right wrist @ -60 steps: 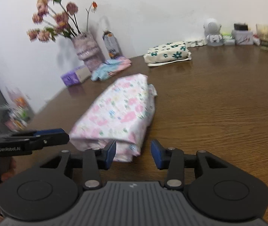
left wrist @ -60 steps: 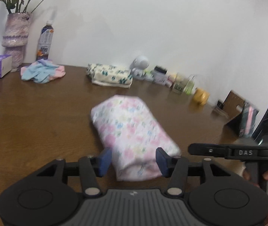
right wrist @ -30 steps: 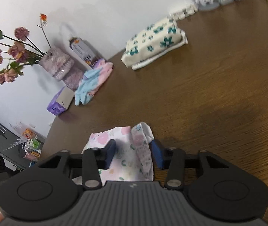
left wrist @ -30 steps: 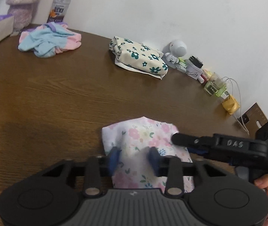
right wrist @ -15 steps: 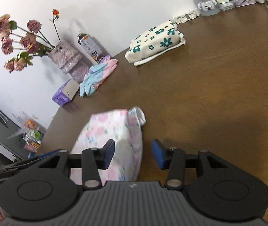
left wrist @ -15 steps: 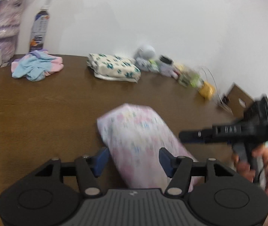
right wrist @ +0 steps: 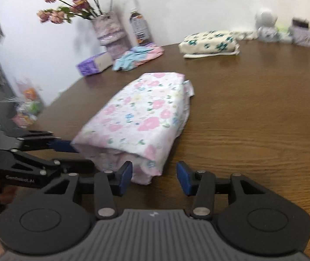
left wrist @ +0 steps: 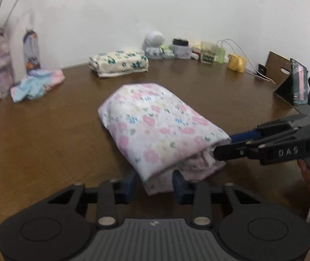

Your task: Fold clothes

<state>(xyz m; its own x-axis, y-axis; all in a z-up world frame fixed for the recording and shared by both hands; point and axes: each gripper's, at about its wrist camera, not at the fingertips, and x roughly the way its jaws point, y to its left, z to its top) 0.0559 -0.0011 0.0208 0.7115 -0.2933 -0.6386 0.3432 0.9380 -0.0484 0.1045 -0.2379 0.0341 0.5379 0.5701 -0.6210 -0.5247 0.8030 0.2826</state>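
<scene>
- the pink floral garment (left wrist: pixel 159 126) is seen folded into a compact bundle at mid-table (left wrist: pixel 46 143).
- the left gripper (left wrist: pixel 154 181) fingers have just been closing on its near corner.
- the right gripper (right wrist: pixel 154 175) fingers have just been closing but stand open, its left pad beside the bundle's near end.
- the blue-pink garment (right wrist: pixel 137 56), far left, is judged still unfolded; the green-flowered one (right wrist: pixel 209 41) is already folded.

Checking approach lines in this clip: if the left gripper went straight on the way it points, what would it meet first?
The left gripper would meet the pink floral folded garment at once: its near corner already lies between the jaws. They have just been closing, though whether they press the cloth is unclear. Beyond it lies the wooden table.
</scene>
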